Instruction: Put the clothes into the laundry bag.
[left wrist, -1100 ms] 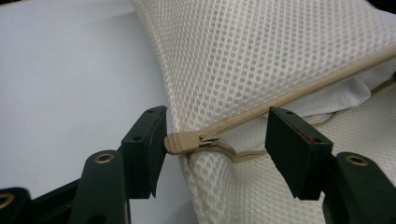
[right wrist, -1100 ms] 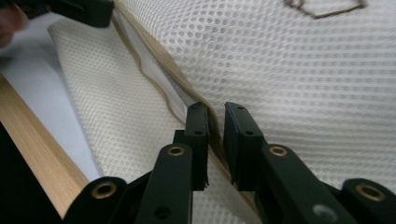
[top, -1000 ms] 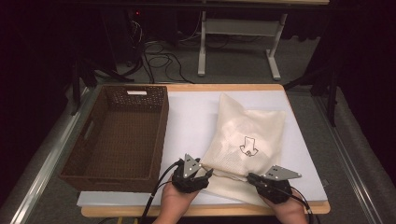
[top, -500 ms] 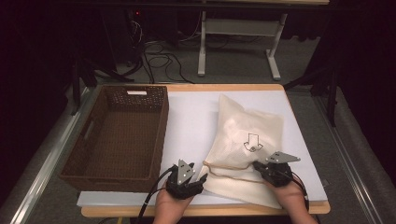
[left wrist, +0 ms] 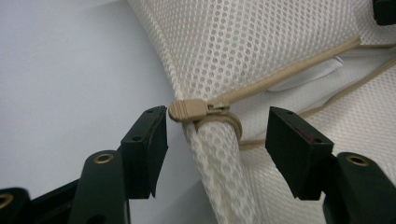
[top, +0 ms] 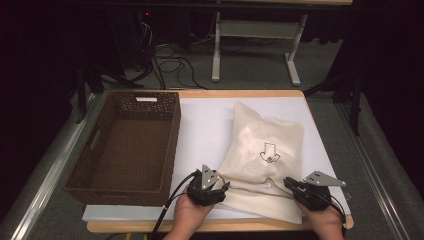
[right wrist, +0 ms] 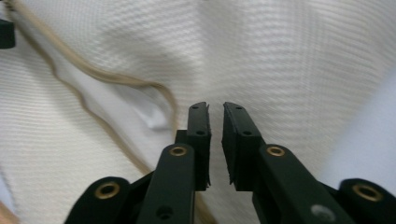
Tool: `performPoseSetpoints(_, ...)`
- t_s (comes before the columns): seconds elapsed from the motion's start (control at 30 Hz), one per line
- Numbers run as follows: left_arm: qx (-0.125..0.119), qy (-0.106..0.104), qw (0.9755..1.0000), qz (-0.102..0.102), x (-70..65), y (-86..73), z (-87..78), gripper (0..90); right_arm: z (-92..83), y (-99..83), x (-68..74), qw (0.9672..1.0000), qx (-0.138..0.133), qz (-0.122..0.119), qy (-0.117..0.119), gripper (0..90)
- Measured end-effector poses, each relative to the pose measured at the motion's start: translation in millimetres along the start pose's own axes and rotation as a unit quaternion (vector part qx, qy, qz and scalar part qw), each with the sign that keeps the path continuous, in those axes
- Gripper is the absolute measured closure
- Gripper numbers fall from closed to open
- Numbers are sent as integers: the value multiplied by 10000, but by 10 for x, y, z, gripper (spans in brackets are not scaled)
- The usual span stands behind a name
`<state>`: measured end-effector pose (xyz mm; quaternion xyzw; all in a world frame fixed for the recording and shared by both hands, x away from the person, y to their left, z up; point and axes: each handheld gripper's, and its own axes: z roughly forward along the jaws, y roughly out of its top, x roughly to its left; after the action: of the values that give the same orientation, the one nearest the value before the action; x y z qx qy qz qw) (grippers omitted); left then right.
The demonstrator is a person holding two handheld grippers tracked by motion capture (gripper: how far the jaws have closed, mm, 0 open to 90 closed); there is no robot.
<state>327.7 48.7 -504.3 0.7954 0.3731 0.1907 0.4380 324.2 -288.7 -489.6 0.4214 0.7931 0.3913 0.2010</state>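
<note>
From above, the cream mesh zip-up laundry bag with a small black arrow mark (top: pixel 263 155) is lying across the white table sheet (top: pixel 205 125), its near corner hanging towards the table's front edge, with the dark brown woven basket (top: pixel 125 145) sitting just to its left. The left gripper (top: pixel 216 186) is sitting at the bag's near-left corner, and its own camera is giving us what the overhead can't: jaws spread wide, straddling the tan zipper slider (left wrist: pixel 187 110) without touching it, zipper tape running off up and right. Over on the right, the right gripper (top: pixel 291 184) is at the bag's near-right edge; close in, its jaws (right wrist: pixel 215 109) are almost together with a thin gap, and I can't tell whether they're pinching the fabric. Compared with half a second back, the left gripper is sitting further right, now at the bag's corner.
</note>
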Motion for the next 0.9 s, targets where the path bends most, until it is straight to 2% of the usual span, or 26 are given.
performPoseSetpoints(0.07,12,4,10000,29,13,23,30,408,-54,-52,-82,9998,-17,130,-171,757)
performPoseSetpoints(0.2,-34,29,10000,23,60,42,63,478,-114,-135,-227,9978,30,418,-506,540)
performPoseSetpoints(0.27,-29,-5,10000,-16,83,38,71,556,-103,-176,-280,9970,114,592,-493,488)
performPoseSetpoints(0.33,1,21,10000,16,95,35,76,622,-64,-210,-303,9959,253,794,-348,490)
performPoseSetpoints(0.37,11,19,10000,22,97,33,73,638,-35,-220,-292,9954,354,837,-293,511)
performPoseSetpoints(0.43,17,29,10000,29,94,28,59,648,24,-222,-272,9963,460,681,-247,542)
performPoseSetpoints(0.47,17,29,10000,29,94,28,59,650,37,-218,-255,9963,474,644,-300,577)
performPoseSetpoints(0.57,43,69,10000,-32,102,-16,28,650,67,-189,-253,9965,480,595,-337,757)
performPoseSetpoints(0.6,43,69,10000,-32,102,-16,28,649,67,-189,-253,9965,480,595,-337,757)
performPoseSetpoints(0.63,98,76,9999,-60,98,-48,22,649,79,-172,-279,9969,477,533,-323,853)
performPoseSetpoints(0.8,216,40,9997,-57,49,-118,21,635,116,-92,-286,9979,405,361,-355,894)
performPoseSetpoints(0.83,236,4,9997,-46,16,-143,13,632,131,-40,-302,9982,358,184,-449,898)
performPoseSetpoints(0.9,251,-50,9997,-40,-23,-163,4,628,146,0,-338,9980,328,114,-526,899)
